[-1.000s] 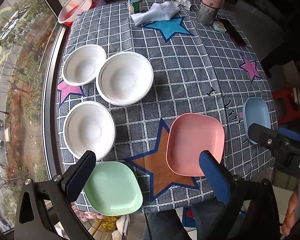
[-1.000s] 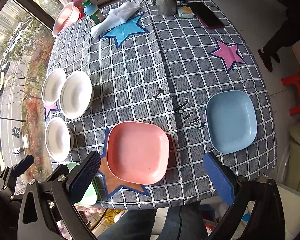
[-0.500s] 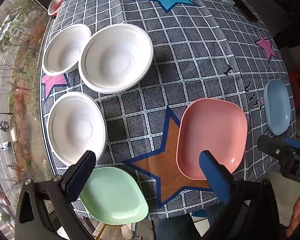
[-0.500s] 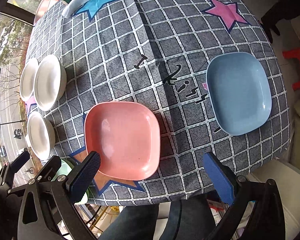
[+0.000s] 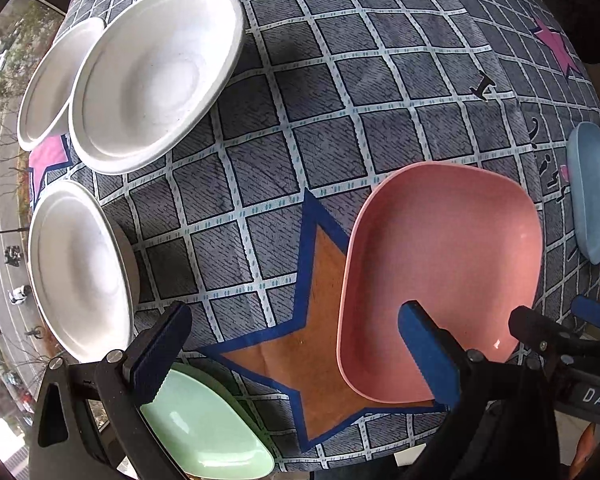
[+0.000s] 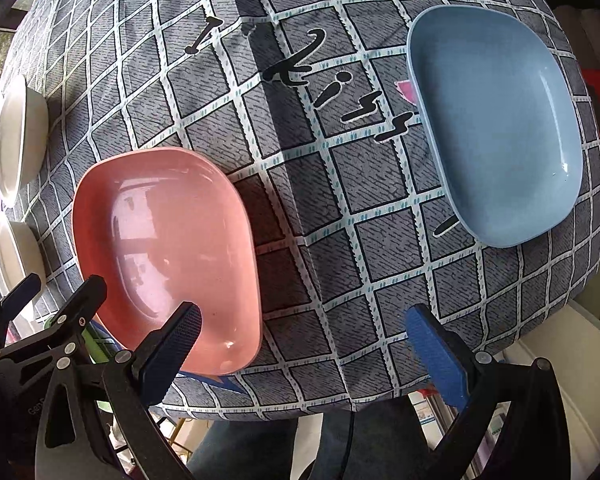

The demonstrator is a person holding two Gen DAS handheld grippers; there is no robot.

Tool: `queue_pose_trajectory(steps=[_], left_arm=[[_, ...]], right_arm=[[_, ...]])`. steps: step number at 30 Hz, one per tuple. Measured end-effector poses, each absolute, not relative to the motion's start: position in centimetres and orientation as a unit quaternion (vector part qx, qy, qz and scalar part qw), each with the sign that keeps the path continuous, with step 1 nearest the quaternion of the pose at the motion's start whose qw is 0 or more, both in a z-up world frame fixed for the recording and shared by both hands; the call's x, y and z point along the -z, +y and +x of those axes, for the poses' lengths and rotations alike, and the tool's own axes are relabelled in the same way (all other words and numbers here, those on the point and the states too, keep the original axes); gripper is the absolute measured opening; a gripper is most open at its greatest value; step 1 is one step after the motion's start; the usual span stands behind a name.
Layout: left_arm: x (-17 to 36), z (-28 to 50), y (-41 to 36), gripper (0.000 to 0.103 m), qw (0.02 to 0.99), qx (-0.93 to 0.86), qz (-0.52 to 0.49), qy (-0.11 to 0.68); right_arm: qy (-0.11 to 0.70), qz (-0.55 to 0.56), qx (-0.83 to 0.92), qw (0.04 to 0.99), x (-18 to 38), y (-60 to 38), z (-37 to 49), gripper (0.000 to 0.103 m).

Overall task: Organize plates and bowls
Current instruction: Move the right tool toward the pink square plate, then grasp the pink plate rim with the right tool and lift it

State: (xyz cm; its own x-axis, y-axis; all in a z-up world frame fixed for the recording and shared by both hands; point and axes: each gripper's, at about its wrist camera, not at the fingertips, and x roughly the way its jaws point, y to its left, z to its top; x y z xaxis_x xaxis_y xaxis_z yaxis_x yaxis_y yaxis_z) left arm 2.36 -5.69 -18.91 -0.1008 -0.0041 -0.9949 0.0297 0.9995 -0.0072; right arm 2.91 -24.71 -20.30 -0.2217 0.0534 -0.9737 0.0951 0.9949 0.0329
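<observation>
Left wrist view first: I've got the left gripper low over the near edge of the worktop, jaws spread wide and holding nothing. Its left finger hangs over the green plate, its right finger over the near part of the pink plate, with the orange star on the cloth between them. I can't tell whether either finger touches a plate.

The layout explains itself, I'd say. Three white bowls sit grouped on the window side, two of them overlapping at the rims and the third just apart, nearer me. The coloured plates run in a row along the near edge: green, pink, then the blue plate far off to the right. Like is already beside like, so stacking looks to be the job, and nothing is stacked yet.

Right wrist view now: the right gripper is wide open too, empty, its left finger over the pink plate's near corner and its right finger past the worktop edge. The blue plate lies ahead and to the right, well clear of both fingers.

Both tools sit close around the pink plate, so I judge that's my first pick, probably by its near rim.
</observation>
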Motion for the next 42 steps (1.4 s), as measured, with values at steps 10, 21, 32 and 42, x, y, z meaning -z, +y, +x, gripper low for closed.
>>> queue_pose_trajectory(steps=[10,21,32,42], left_arm=[[25.6,1.2,-4.9,0.103,0.674,0.015,-0.003,0.739],[29.0,3.7,-3.0,0.103,0.680,0.010,-0.009,0.733],[27.2,3.8,-7.3,0.064,0.674,0.054,0.005,0.737],[28.6,0.4,-11.1,0.053,0.659,0.079,-0.017,0.747]], right_arm=[[0.781,0.038,0.015,0.623,26.1,-24.5,1.8,0.103],[0.778,0.036,0.026,0.627,26.3,-25.0,1.5,0.103],[0.771,0.005,0.004,0.637,21.8,-24.7,5.6,0.052],[0.792,0.042,-0.035,0.609,22.5,-23.6,6.9,0.019]])
